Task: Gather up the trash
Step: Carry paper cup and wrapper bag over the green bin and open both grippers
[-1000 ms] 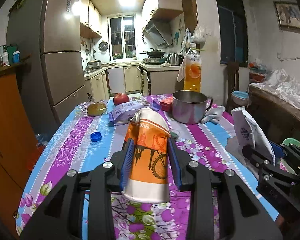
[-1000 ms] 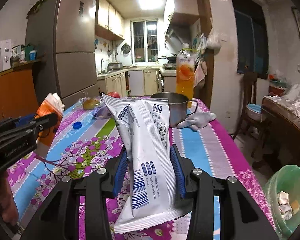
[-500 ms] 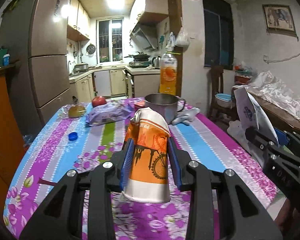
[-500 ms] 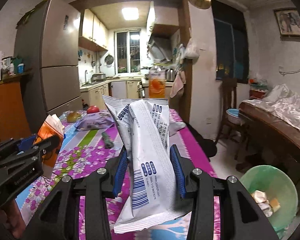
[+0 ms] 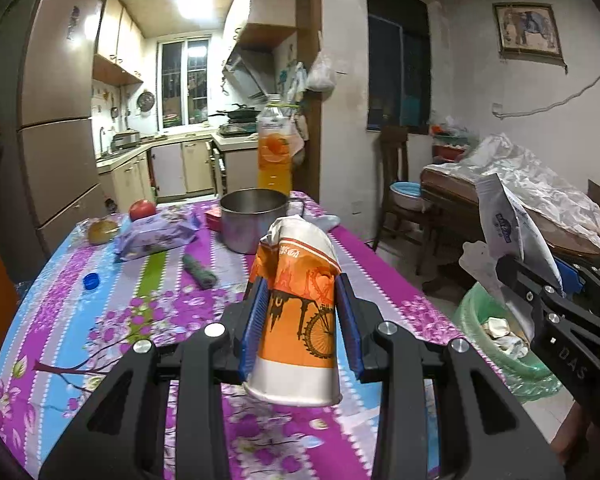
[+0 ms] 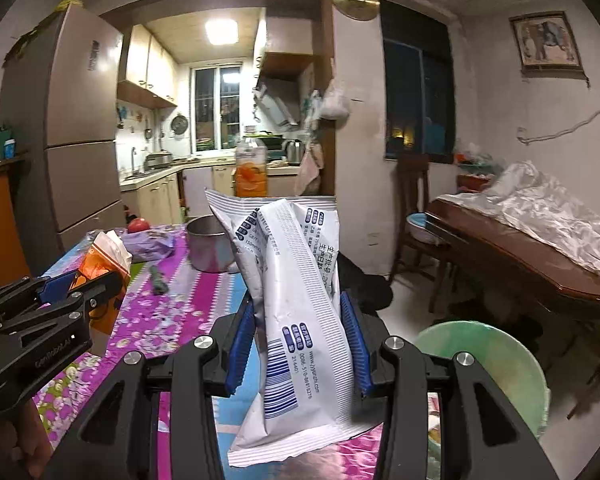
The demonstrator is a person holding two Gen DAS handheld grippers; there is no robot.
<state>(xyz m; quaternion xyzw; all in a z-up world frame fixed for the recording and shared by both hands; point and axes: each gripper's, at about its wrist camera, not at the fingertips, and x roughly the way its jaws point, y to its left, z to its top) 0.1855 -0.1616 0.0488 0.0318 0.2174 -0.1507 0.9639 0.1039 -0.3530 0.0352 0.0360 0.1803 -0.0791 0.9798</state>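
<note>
My left gripper is shut on a crushed orange and white paper cup, held upside down above the flowered table. My right gripper is shut on a white wrapper with blue print, held upright. A green trash bin lined with a bag stands on the floor off the table's right edge, just right of the wrapper; paper scraps lie inside the bin. In the left wrist view the right gripper with the wrapper hangs over the bin. The left gripper with the cup shows at left.
On the table stand a steel pot, an orange juice bottle, a purple packet, a red apple, a blue cap and a small grey roll. A dark wooden table and chair stand right of the bin.
Both grippers have swung to the right, away from the table's middle. The green bin has come into the left wrist view and grown larger in the right wrist view. Both grips are unchanged.
</note>
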